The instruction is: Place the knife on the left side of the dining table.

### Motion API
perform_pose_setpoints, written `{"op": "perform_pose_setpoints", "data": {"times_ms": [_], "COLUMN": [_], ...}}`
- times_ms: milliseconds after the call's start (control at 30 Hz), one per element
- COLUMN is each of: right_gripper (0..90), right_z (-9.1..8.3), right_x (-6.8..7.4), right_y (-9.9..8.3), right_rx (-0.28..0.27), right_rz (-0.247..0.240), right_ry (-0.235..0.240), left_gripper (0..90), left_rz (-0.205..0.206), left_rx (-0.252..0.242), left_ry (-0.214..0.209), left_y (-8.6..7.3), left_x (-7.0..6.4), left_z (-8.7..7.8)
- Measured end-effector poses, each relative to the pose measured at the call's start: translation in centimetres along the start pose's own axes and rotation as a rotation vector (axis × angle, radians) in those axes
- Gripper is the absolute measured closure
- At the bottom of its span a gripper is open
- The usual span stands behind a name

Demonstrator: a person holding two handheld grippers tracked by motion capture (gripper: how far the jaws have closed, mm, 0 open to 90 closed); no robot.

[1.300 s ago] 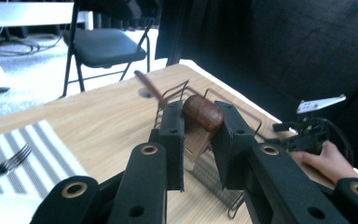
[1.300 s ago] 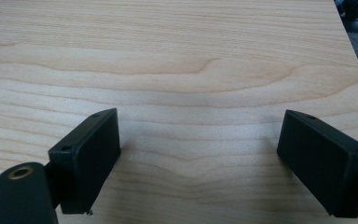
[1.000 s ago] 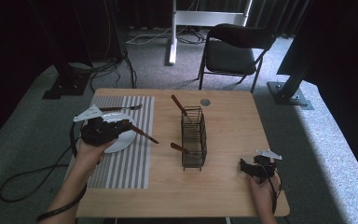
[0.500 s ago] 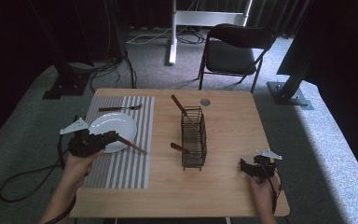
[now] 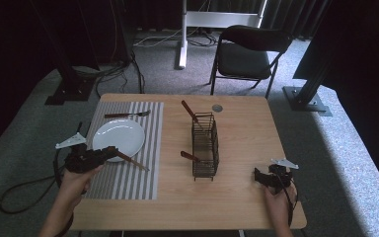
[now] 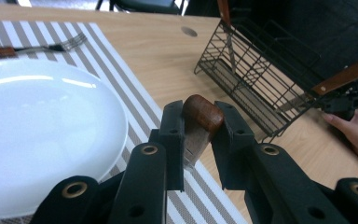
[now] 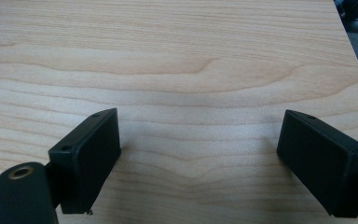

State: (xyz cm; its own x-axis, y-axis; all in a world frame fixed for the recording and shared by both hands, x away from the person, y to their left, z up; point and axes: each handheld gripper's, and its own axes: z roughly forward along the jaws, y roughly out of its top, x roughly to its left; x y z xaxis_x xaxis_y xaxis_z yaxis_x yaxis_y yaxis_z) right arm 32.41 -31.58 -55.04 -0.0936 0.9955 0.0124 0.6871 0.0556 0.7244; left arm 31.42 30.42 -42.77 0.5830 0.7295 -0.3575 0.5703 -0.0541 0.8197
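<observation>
Since a second ago, the left gripper (image 5: 109,152) has slid back toward the table's near left edge. It squeezes a brown-handled knife (image 6: 200,122) just beside the white plate (image 5: 118,136). Across the table, the right gripper (image 7: 198,161) rests wide apart. Farther off, a wire basket (image 5: 205,145) holds two more handles.

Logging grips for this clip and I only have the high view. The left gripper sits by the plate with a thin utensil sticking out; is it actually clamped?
Observer: Yes. In the left gripper view, the left gripper has its jaws shut on a wooden handle.
Operator: And the right gripper, is it holding anything?
Observer: No. The right gripper has its jaws wide apart with bare table between them.
Operator: What kind of utensil lies beyond the plate?
Observer: A fork, tines toward the wire basket.
</observation>
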Motion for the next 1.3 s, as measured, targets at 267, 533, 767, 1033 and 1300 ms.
{"op": "perform_pose_setpoints", "data": {"times_ms": [267,533,767,1033,1300], "right_gripper": [12.6,12.6,12.6,12.6,12.6], "right_z": [0.0,0.0,0.0,0.0,0.0], "right_x": [0.0,0.0,0.0,0.0,0.0], "right_y": [0.0,0.0,0.0,0.0,0.0], "right_rx": [0.0,0.0,0.0,0.001,0.001], "right_rz": [0.0,0.0,0.002,0.002,0.002], "right_ry": [0.0,0.0,0.0,0.0,0.0], "left_gripper": [80.4,80.5,76.5,71.6,64.0], "left_rz": [-0.046,-0.148,-0.262,-0.346,-0.427], "left_rx": [0.036,0.009,0.001,-0.008,0.01], "left_ry": [0.054,0.019,0.037,0.062,0.108], "left_y": [-1.0,-2.6,-5.2,-7.3,-9.2], "left_x": [1.1,2.9,4.7,6.4,8.3], "left_z": [-0.7,-1.2,-1.8,-1.8,-1.2]}}
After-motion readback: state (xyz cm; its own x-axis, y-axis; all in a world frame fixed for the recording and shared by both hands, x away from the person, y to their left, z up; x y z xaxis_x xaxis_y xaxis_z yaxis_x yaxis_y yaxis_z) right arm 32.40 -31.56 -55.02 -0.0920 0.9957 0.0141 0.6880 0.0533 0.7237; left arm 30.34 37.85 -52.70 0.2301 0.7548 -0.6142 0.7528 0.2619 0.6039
